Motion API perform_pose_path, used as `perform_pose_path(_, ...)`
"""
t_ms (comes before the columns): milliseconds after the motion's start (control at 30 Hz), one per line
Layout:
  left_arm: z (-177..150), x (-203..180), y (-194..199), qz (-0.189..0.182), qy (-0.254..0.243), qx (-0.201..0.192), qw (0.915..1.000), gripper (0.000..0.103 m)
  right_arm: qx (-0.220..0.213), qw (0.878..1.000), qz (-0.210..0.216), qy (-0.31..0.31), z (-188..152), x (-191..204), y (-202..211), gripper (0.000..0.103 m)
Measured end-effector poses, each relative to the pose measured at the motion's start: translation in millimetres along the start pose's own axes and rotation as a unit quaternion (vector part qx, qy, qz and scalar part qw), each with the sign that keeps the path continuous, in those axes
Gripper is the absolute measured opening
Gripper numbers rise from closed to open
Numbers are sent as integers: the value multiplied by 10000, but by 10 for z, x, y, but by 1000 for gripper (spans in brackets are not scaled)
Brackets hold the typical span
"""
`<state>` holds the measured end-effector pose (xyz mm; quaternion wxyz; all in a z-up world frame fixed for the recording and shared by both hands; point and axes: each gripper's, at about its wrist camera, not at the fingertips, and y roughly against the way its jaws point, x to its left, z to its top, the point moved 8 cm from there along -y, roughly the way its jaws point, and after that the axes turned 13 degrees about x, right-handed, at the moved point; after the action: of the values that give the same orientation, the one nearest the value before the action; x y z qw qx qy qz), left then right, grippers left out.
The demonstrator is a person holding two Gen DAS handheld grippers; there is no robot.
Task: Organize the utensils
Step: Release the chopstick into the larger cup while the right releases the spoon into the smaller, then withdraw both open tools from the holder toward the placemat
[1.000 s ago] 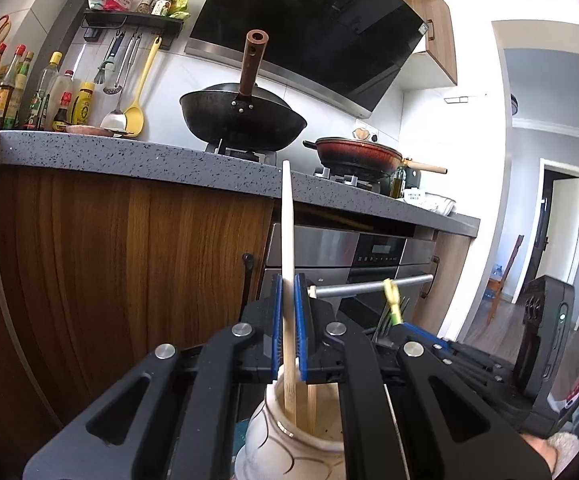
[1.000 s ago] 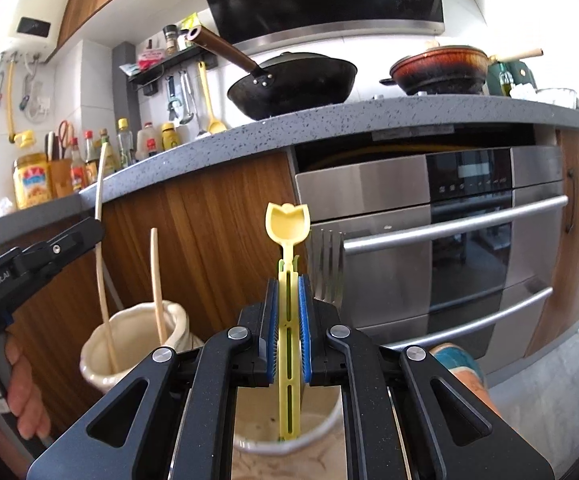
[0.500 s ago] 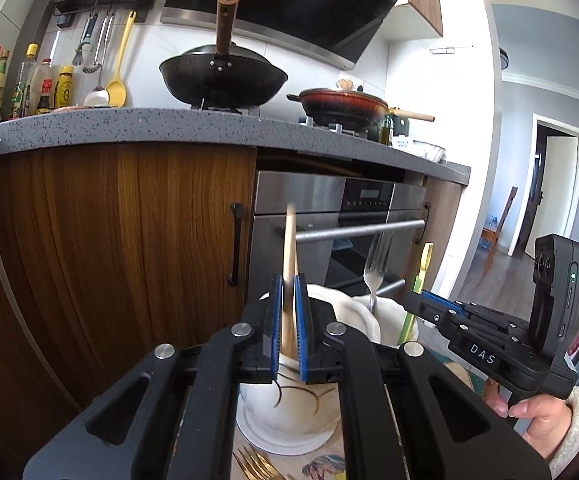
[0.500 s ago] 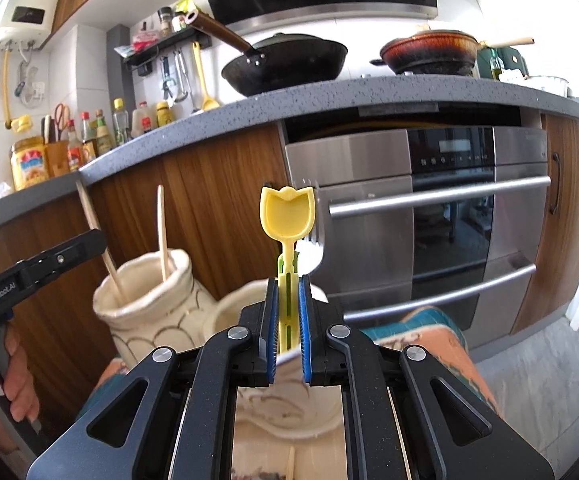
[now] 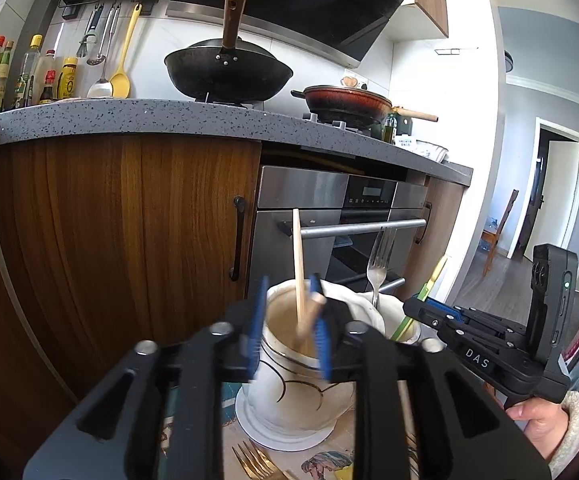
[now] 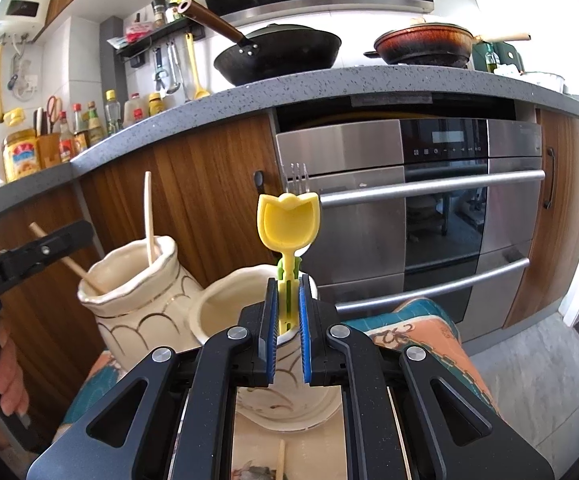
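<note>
While our left gripper's (image 5: 289, 320) jaws are opening around a wooden chopstick (image 5: 298, 264) standing in the cream ceramic jar (image 5: 289, 384), our right gripper (image 6: 287, 320) pinches a yellow tulip-shaped plastic spoon (image 6: 288, 224) over the neighbouring jar (image 6: 225, 300).

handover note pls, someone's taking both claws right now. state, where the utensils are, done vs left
Left claw: jaws opening over the left vase, wooden chopsticks between them, dropped in.
Right claw: shut on the yellow tulip spoon, held above the right vase, not released.
Silver fork already stands in the right vase.
Left to do: release the spoon; gold forks and a loose chopstick lie on the table.
</note>
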<state>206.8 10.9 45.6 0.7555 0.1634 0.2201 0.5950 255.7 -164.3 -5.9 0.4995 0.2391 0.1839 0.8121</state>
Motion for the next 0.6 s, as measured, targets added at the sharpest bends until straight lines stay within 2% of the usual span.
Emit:
perform_pose_path(400, 15, 12, 5, 23, -16, -19, 10000, 28, 14, 9999, 3, -137, 2, -59, -14, 18)
perform_pose_path(467, 15, 12, 8, 21, -19, -20, 10000, 28, 18, 9999, -1, -155, 5, -68, -15, 22)
perform_pose_path(533, 18, 11, 10, 19, -17, -23, 10000, 28, -17, 9998, 1, -177, 7, -78, 0, 32)
perform_pose_path(600, 21, 12, 30, 18, -12, -44, 10000, 33, -45, 9998, 13, -203, 7, -83, 23, 36)
